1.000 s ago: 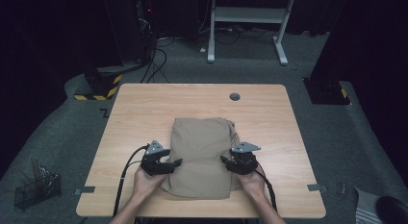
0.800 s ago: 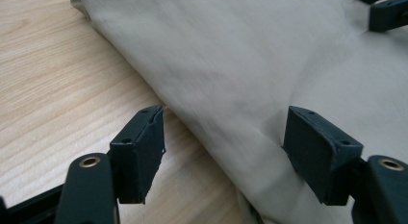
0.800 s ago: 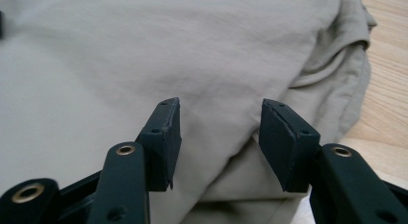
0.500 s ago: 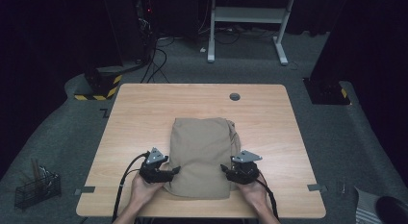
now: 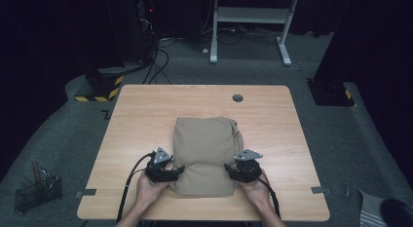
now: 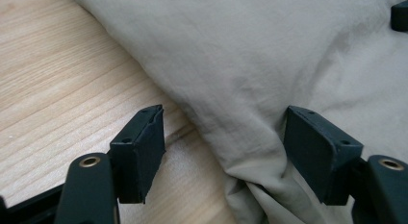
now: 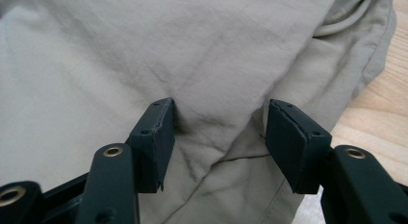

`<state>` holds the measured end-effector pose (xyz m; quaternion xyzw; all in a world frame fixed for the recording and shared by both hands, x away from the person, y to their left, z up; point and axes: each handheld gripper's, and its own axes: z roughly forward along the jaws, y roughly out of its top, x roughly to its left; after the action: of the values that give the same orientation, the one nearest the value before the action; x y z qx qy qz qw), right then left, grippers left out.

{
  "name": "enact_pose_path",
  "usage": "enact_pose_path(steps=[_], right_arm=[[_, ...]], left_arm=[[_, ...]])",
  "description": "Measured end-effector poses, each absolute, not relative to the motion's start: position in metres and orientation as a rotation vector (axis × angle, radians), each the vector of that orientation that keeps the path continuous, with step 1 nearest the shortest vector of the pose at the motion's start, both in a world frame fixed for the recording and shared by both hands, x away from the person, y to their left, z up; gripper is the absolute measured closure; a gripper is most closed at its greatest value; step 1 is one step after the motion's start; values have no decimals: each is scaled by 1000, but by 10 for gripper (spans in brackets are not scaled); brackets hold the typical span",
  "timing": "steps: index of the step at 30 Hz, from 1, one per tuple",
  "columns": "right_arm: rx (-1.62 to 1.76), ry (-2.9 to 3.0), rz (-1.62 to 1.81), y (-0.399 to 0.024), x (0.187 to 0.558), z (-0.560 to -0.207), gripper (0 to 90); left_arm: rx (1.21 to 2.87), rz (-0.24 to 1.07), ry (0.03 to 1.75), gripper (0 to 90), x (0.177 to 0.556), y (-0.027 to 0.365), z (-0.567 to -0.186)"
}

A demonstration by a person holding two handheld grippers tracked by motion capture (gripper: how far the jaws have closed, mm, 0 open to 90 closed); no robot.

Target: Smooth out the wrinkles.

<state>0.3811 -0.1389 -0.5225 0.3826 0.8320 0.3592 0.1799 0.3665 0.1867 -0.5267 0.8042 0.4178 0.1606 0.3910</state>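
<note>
While a folded beige garment (image 5: 203, 154) lies mid-table (image 5: 146, 110), the left tongs (image 5: 171, 172) stand open at its edge; the right tongs (image 5: 229, 169), just widening, apparently straddle cloth without pinching.

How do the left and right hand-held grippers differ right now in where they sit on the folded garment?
The left hand-held gripper is at the beige garment's left edge, one jaw over bare table, the other against cloth. The right hand-held gripper is at the right edge, both jaws over cloth; its jaws have just been opening. Both stand open, near the garment's near corners, fabric between the jaws.
</note>
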Motion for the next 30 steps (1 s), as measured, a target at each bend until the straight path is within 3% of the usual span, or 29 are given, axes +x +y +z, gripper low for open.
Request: enact_pose_path(steps=[24,30], right_arm=[[1211,2268,996,-139,434,-523,435],[1222,2264,1002,-143,435,-523,440]], left_arm=[[2037,459,1125,275,422,175,-527],[2035,432,1138,274,420,177,-524]])
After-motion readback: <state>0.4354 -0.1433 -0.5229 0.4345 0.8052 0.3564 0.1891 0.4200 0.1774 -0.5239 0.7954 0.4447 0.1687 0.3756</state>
